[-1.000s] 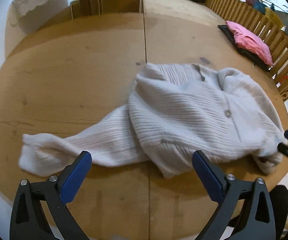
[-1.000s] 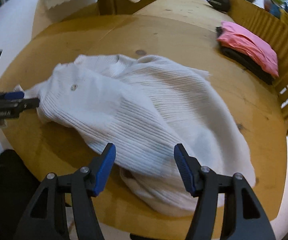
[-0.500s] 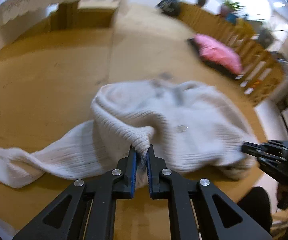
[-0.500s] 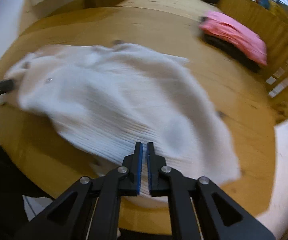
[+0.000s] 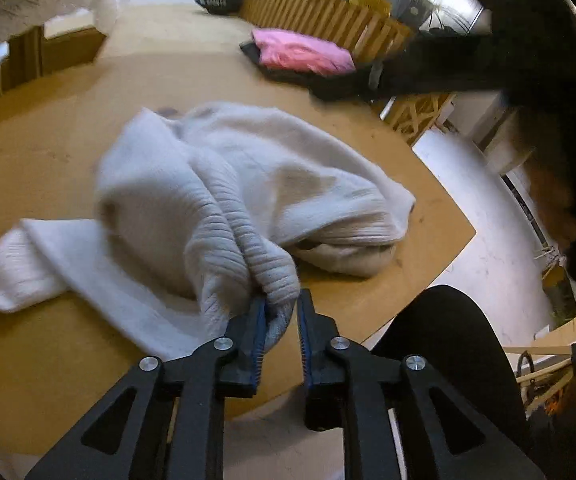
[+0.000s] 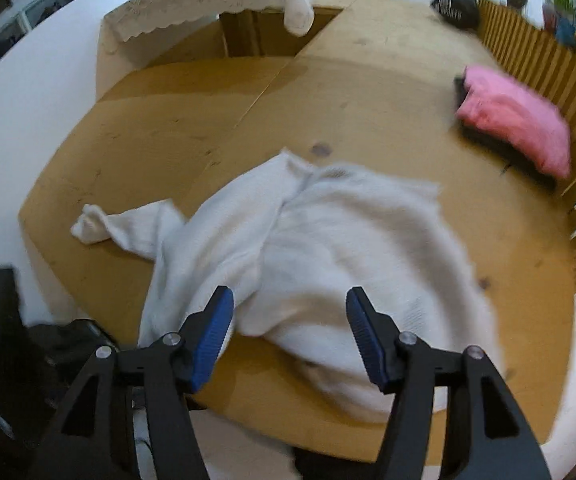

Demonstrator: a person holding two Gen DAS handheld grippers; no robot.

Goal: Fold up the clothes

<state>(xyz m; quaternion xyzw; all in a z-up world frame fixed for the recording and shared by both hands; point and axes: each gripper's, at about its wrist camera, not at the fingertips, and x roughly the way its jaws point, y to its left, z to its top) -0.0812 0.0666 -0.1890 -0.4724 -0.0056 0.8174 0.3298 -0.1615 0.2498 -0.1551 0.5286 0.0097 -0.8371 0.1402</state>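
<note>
My right gripper (image 6: 290, 330) has let go and now gapes wide above the white cardigan (image 6: 328, 248); my left gripper (image 5: 280, 322) pinches its ribbed hem on the wooden table (image 6: 368, 92).

Changes we record: right gripper (image 6: 290, 332), clamped half a second ago, now spread above white cardigan (image 6: 328, 240); left gripper (image 5: 279, 334) has pulled its pinched hem (image 5: 275, 284) up, bunching the knit.
</note>
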